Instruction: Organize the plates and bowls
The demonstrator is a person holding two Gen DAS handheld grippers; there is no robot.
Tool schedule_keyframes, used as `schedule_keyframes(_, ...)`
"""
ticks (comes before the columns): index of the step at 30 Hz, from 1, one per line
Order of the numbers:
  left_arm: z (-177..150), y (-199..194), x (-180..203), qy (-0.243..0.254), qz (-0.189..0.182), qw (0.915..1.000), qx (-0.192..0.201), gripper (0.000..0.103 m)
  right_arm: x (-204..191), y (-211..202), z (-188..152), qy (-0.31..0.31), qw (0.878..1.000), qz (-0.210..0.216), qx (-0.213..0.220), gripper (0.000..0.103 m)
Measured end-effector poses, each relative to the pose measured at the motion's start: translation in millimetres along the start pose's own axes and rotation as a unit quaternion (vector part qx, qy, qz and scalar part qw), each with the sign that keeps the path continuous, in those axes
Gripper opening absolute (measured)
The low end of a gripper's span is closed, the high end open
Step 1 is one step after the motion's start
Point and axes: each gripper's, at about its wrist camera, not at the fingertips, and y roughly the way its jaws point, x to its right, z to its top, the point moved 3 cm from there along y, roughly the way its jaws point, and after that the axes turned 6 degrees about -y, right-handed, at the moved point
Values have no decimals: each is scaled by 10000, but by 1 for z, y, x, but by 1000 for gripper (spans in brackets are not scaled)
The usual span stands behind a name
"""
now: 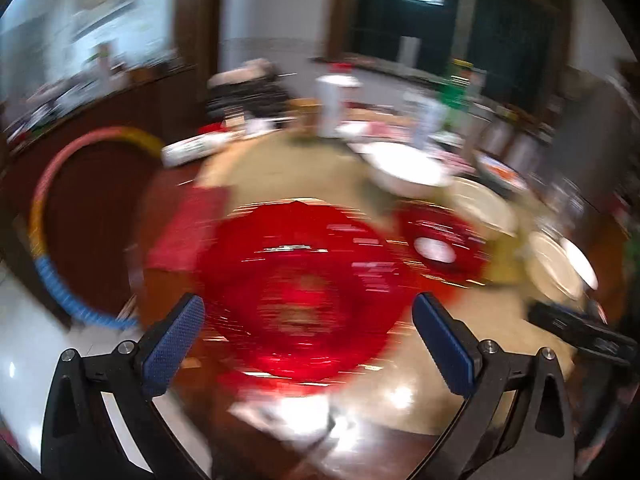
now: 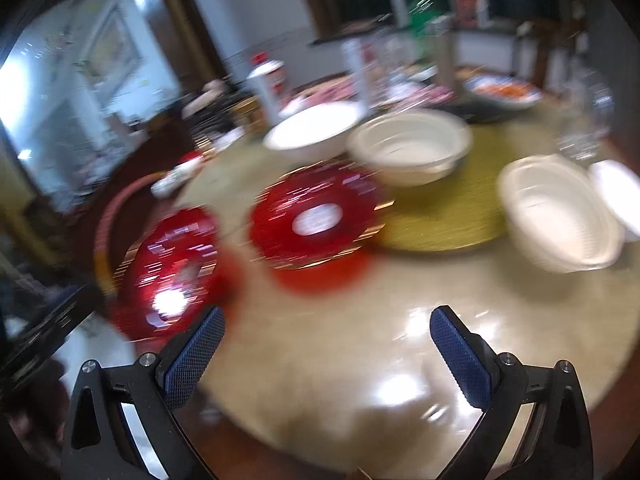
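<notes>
Spread wide and empty: left gripper over a large translucent red glass bowl at the round beige table's near edge; right gripper above bare tabletop. Beyond, a smaller red glass plate, then white ceramic bowls.

Left tongs spread wide, blue textured pads well apart, nothing held between them, right tongs likewise spread wide, blue pads apart and empty, both sets pointing forward and slightly downward
</notes>
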Motion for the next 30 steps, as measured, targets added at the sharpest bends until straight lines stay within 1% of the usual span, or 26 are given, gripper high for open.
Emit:
schedule_keyframes(2, 7, 6, -35, -442, 187, 9988, -85, 103, -13, 14, 5, 44, 9992, 351, -179, 102)
schedule_keyframes(4, 9, 15, -63, -889, 345, 9952, -209, 103, -30, 32, 10, 47, 9967, 730, -340, 102)
schedule_keyframes(5, 9, 20, -73, -1070, 345, 9933, -277, 102, -40, 43, 13, 67, 9946, 931, -455, 101)
schedule_keyframes(7, 7, 30, -86, -1372, 298, 9893, -408, 100, -50, 56, 18, 120, 9921, 1101, -584, 98)
schedule_keyframes(8, 5, 36, -89, -1435, 304, 9880, -486, 99, -55, 68, 21, 178, 9901, 1207, -687, 93)
schedule_keyframes(9, 4, 42, -90, -1467, 298, 9870, -578, 93, -57, 75, 23, 261, 9889, 1250, -762, 84)
schedule_keyframes(10, 3, 50, -88, -1450, 304, 9866, -680, 89, -58, 82, 25, 368, 9875, 1276, -845, 79)
schedule_keyframes(11, 2, 57, -85, -1392, 336, 9864, -808, 82, -58, 91, 26, 479, 9858, 1288, -961, 68)
schedule_keyframes(12, 2, 65, -82, -1309, 342, 9866, -907, 69, -58, 102, 26, 581, 9841, 1286, -1075, 60)
schedule_keyframes(13, 1, 74, -78, -1179, 385, 9874, -986, 61, -58, 110, 25, 655, 9833, 1255, -1142, 56)
schedule_keyframes(14, 0, 81, -75, -1058, 472, 9872, -1092, 42, -59, 116, 25, 681, 9827, 1250, -1181, 50)
schedule_keyframes(15, -3, 90, -71, -957, 542, 9859, -1258, 23, -61, 120, 24, 656, 9828, 1240, -1199, 46)
schedule_keyframes(16, -4, 96, -70, -939, 528, 9854, -1322, 18, -61, 125, 24, 644, 9830, 1213, -1219, 44)
schedule_keyframes(17, -5, 98, -70, -924, 494, 9857, -1320, 17, -62, 131, 24, 636, 9831, 1192, -1237, 39)
schedule_keyframes(19, -6, 102, -65, -824, 539, 9869, -1278, 14, -66, 138, 26, 589, 9835, 1160, -1261, 29)
schedule_keyframes(21, -6, 102, -60, -737, 617, 9878, -1224, 14, -70, 141, 27, 511, 9841, 1153, -1251, 15)
schedule_keyframes(23, -5, 104, -60, -734, 596, 9879, -1230, 14, -75, 138, 30, 323, 9889, 887, -1146, 14)
schedule_keyframes(25, -2, 103, -60, -741, 574, 9885, -1187, 14, -74, 131, 31, 269, 9902, 855, -1067, 14)
schedule_keyframes(30, 19, 88, -55, -666, 639, 9932, -713, 13, -84, 121, 48, 23, 9935, 831, -783, 13)
